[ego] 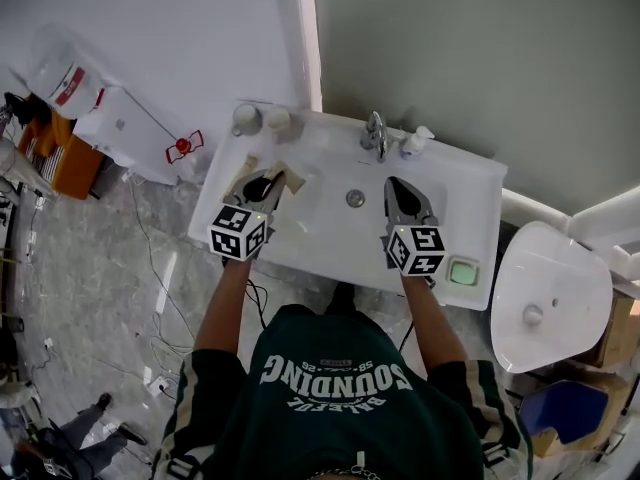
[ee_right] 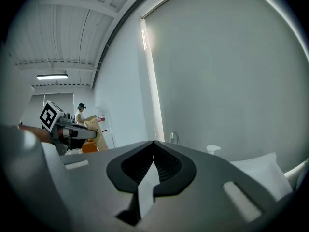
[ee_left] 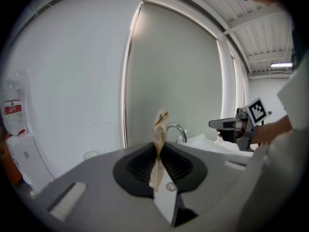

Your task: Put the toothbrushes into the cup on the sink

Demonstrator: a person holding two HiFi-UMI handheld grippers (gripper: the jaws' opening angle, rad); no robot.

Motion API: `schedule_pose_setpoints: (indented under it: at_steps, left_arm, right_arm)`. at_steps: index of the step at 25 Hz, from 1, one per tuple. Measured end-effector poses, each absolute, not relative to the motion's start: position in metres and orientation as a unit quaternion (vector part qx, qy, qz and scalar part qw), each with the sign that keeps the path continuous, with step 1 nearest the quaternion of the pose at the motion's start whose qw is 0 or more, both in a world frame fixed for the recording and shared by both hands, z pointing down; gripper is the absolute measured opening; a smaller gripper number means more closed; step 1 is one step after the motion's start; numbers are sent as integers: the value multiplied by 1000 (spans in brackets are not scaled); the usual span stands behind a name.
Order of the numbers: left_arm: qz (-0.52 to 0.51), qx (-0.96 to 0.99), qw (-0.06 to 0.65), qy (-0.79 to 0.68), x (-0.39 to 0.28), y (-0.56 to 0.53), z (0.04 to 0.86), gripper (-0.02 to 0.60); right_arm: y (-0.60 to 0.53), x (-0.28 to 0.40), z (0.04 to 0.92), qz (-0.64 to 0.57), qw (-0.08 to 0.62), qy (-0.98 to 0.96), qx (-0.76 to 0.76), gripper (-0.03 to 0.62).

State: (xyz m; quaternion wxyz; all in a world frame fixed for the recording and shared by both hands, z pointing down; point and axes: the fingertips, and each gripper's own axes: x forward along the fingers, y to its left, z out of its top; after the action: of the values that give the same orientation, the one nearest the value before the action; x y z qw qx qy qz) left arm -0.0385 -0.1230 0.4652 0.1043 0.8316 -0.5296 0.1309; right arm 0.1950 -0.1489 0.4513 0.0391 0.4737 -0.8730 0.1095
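- White sink (ego: 470, 203) against a grey-green wall (ego: 480, 48), seen steeply from above.
- On the sink's back left corner, 2 cups (ego: 246, 118), upright and side by side.
- Clamped in the left gripper (ee_left: 159, 146): a tan paper packet (ee_left: 158, 124), pinched at its middle and poking out past the jaw tips. Cannot tell what is inside the packet.
- Held over the left part of the sink, in front of the cups and apart from them.
- Right gripper (ee_right: 153, 149) with jaws together, pad against pad, over the right part of the basin.
- Both grippers side by side, pointing toward the wall, 1 marker cube on the back of each.
- Between the 2 grippers, lower down, the drain (ego: 355, 198) in the basin floor.
- At the back rim, a chrome faucet (ego: 375, 133), with a white soap bottle (ego: 415, 141) just beside it on the right.
- On the sink's front right corner, a green block (ego: 463, 271), near the right gripper's cube.
- To the right of the sink, well apart, a white toilet (ego: 550, 288).
- At the lower left corner of the head view, on the grey floor, another person (ego: 60, 443), partly cut off.
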Motion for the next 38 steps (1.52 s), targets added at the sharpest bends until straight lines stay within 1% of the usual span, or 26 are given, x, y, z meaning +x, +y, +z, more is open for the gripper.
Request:
schedule_pose_setpoints:
  at_steps: [9, 17, 28, 38]
  left_arm:
    - [132, 829, 114, -532, -41, -158, 475, 89]
    - [132, 835, 120, -520, -55, -189, 481, 89]
    - [127, 834, 117, -523, -116, -230, 477, 89]
    - [127, 840, 104, -517, -157, -285, 479, 89]
  right_arm:
    - [-169, 171, 466, 117, 55, -888, 442, 6]
    - [-186, 151, 466, 130, 51, -887, 440, 6]
    - [-208, 91, 471, 132, 67, -889, 433, 6]
    - [-230, 67, 481, 139, 78, -877, 453, 6]
